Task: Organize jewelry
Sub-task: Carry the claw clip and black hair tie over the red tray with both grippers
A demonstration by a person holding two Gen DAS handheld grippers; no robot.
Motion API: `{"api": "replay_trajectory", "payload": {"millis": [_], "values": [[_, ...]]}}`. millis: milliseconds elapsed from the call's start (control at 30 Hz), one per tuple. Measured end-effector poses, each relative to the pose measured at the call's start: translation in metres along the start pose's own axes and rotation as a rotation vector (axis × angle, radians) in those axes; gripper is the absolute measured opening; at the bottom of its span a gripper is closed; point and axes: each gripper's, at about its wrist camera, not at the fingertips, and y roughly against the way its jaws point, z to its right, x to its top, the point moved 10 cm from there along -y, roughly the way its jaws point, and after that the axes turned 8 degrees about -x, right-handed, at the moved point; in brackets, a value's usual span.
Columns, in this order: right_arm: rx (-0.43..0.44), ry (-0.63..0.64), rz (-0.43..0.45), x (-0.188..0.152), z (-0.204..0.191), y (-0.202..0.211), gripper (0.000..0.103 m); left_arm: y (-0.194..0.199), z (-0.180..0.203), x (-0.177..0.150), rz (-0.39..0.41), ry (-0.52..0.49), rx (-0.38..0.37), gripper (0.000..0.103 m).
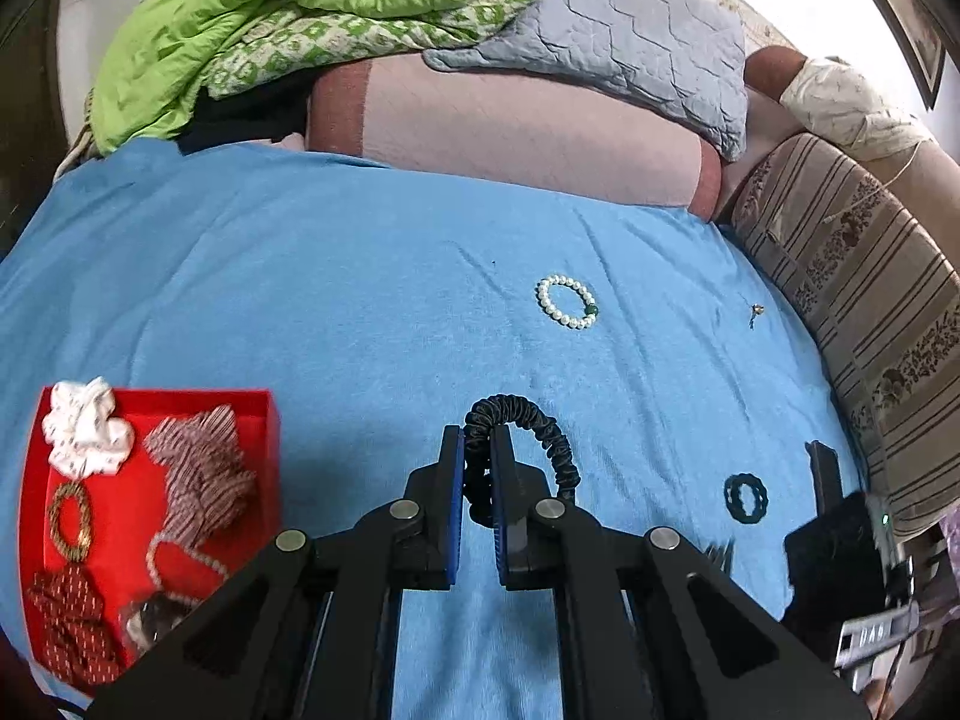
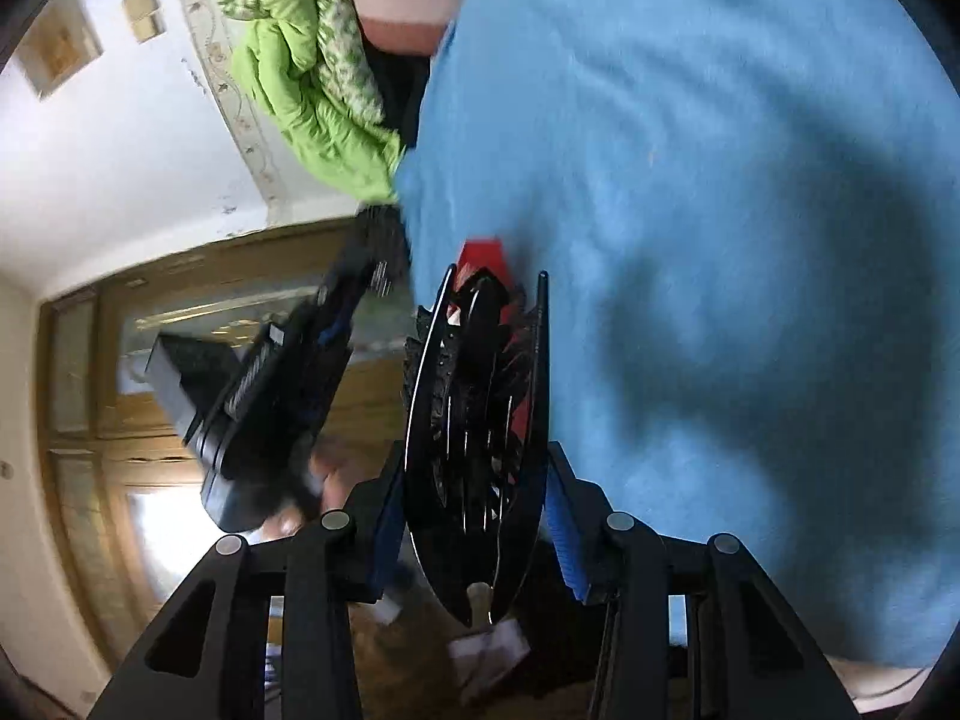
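Note:
My left gripper point(image 1: 477, 450) is shut on a dark ruffled scrunchie point(image 1: 540, 426), holding it over the blue bed sheet point(image 1: 300, 300). A red box point(image 1: 273, 420) at the left holds a white scrunchie point(image 1: 84, 426), a striped one point(image 1: 204, 468), a gold bracelet point(image 1: 69, 519) and other pieces. A pearl bracelet point(image 1: 567, 302), a small earring point(image 1: 755, 312) and a dark ring-shaped hair tie point(image 1: 746, 495) lie on the sheet. My right gripper point(image 2: 480, 468) is shut on a black claw hair clip point(image 2: 474, 420); it also shows at the right in the left wrist view point(image 1: 840, 534).
A green quilt point(image 1: 270, 18), a grey quilted pillow point(image 1: 630, 24) and a pink bolster point(image 1: 510, 126) lie at the far end of the bed. A striped cushion point(image 1: 852, 300) borders the right side. A wooden cabinet point(image 2: 90, 390) stands beyond the bed edge.

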Motion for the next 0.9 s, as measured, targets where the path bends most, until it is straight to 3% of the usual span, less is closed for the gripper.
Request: {"api": "replay_trajectory", "payload": {"millis": [233, 533, 900], "values": [[-0.12, 0.086, 0.107, 0.007, 0.007, 0.003, 0.046, 0.044, -0.008, -0.024, 0.047, -0.031, 0.066, 0.008], [-0.475, 0.385, 0.27, 0.013, -0.022, 0.007, 0.046, 0.082, -0.039, -0.044, 0.081, 0.02, 0.134, 0.008], [-0.61, 0.612, 0.248, -0.004, -0.064, -0.037, 0.046, 0.109, -0.073, -0.057, 0.118, 0.029, 0.229, 0.008]]}}
